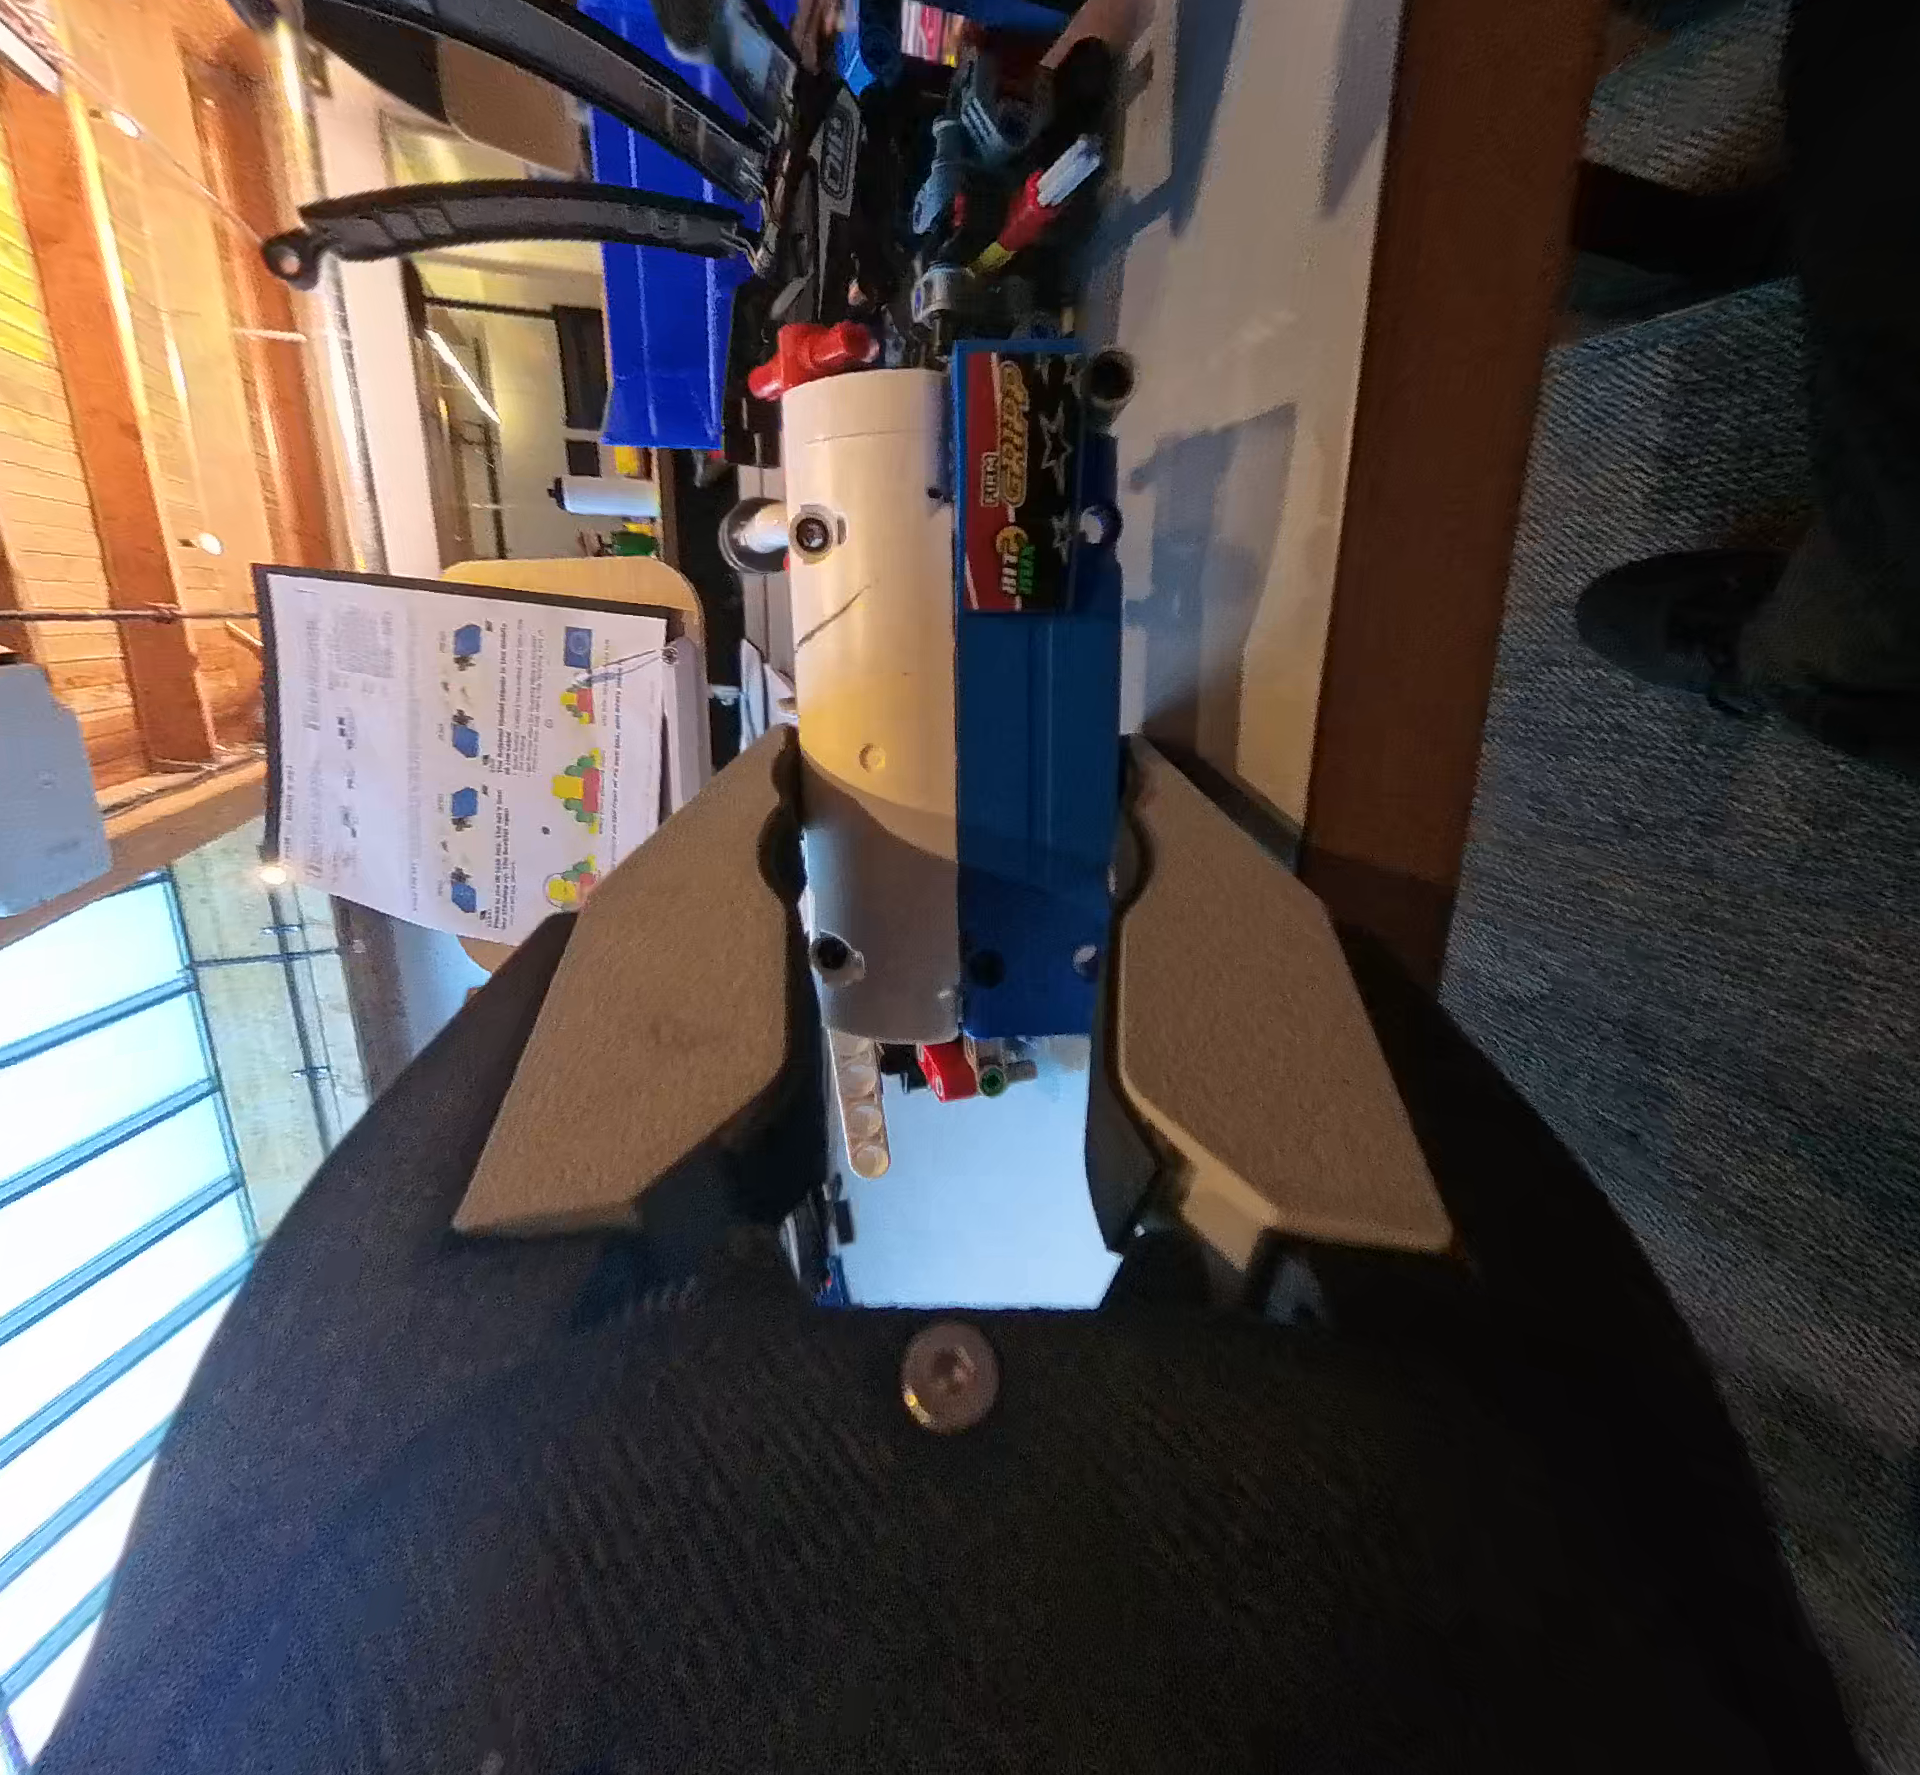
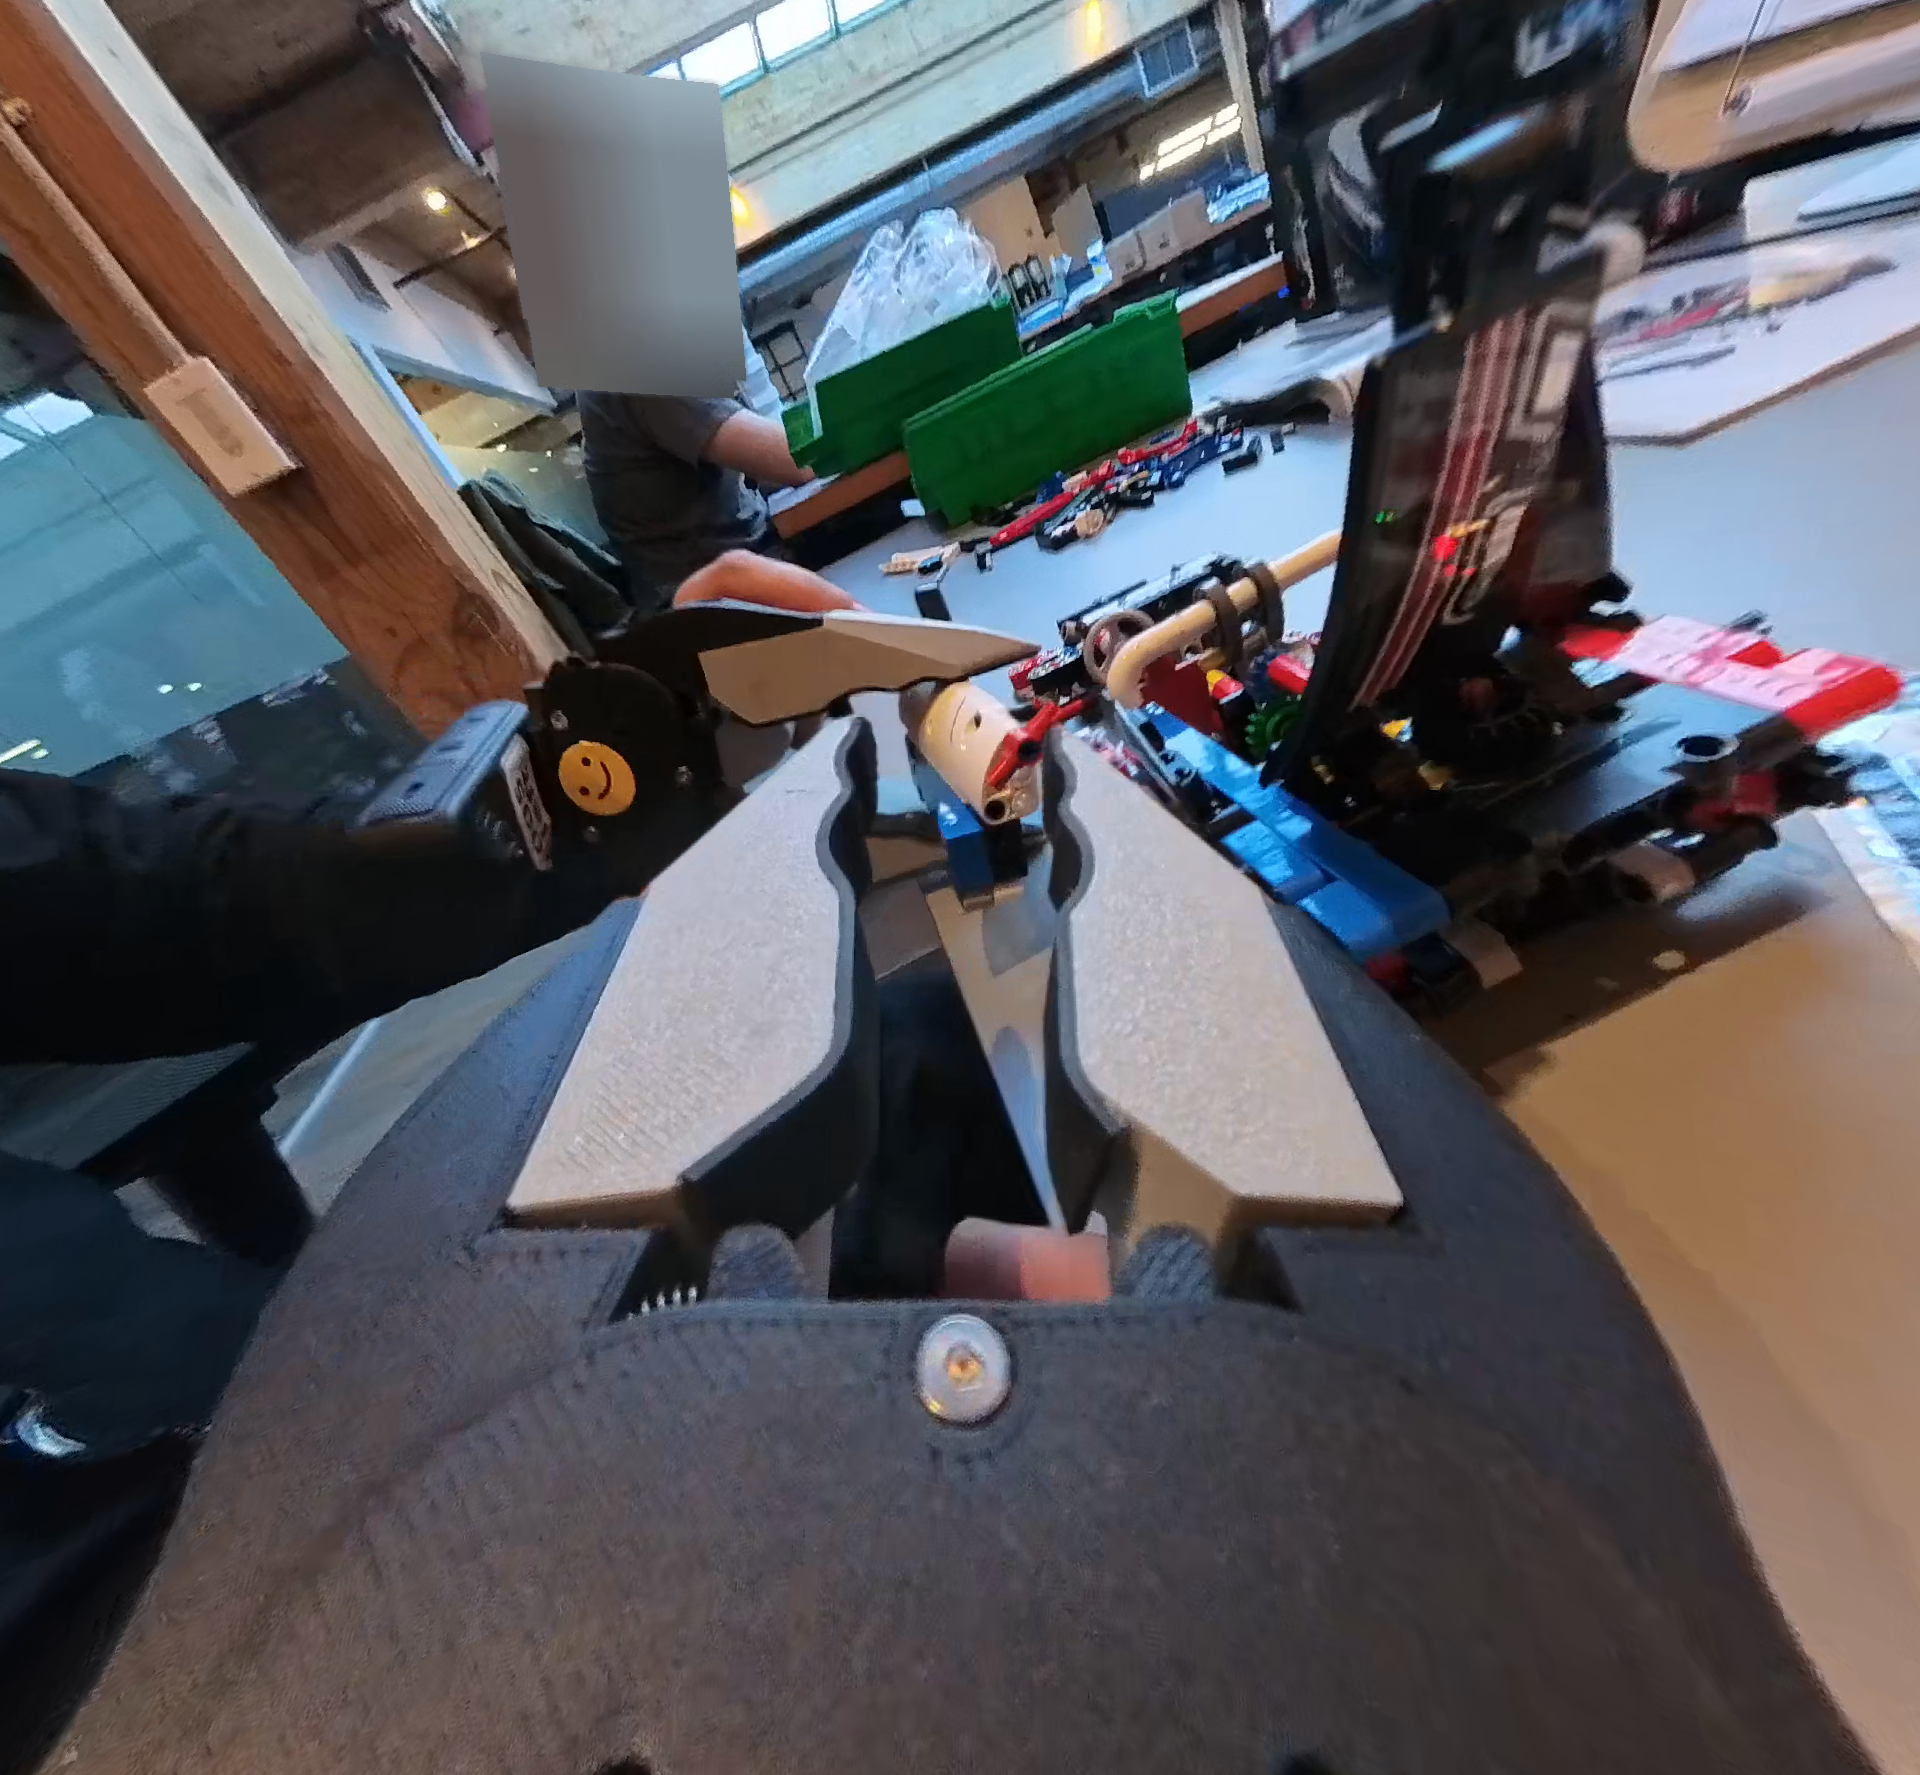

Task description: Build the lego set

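While the left tool [image 1: 956,790] squeezes a white and blue lego piece [image 1: 956,645] between its two fingers, the piece sticks out past the fingertips. The white half touches one finger and the blue half, with a bright sticker [image 1: 1013,484] on it, touches the other. A small red peg [image 1: 805,354] sits at the far end of the piece. Past that is the big lego model [image 1: 831,115], with curved black parts [image 1: 520,63]. A printed paper sheet [image 1: 457,749] stands off to one side, farther back.

The right tool [image 2: 961,759] has its fingers a little apart, and nothing is between them. Just ahead of its tips is the same white and blue piece [image 2: 971,743], held in the left tool [image 2: 914,665]. Beyond it the big lego model [image 2: 1455,738] rests on the desk [image 2: 1714,1154]. Far off on the desk are loose lego bits [image 2: 1091,489] and green bins [image 2: 1039,406].
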Demonstrator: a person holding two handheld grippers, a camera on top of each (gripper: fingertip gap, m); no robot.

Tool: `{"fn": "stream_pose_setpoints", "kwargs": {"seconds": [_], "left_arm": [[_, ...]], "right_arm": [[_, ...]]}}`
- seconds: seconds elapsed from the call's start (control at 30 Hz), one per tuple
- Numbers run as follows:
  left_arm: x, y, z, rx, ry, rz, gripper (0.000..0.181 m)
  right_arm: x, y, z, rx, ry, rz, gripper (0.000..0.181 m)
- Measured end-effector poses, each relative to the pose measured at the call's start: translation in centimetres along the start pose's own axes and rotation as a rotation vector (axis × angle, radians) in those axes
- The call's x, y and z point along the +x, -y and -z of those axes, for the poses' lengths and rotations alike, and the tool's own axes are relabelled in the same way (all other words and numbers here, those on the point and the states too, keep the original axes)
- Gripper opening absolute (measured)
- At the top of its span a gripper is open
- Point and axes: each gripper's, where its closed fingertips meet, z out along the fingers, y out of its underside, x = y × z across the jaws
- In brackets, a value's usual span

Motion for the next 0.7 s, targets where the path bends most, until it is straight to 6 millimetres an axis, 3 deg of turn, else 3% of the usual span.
{"fn": "stream_pose_setpoints", "kwargs": {"seconds": [0.27,0.47,0.7], "left_arm": [[-0.3,0.1,0.2,0.062,0.137,-0.063,0.055],[-0.9,-0.3,0.1,0.052,0.209,-0.045,0.055],[-0.9,-0.2,0.2,0.086,0.216,-0.027,0.055]], "right_arm": [[0.8,2.0,1.5,0.084,-0.099,0.098,0.038],[0.6,-0.1,0.5,-0.099,-0.206,0.356,0.035],[-1.1,-1.8,-1.0,-0.267,-0.221,0.607,0.034]]}}
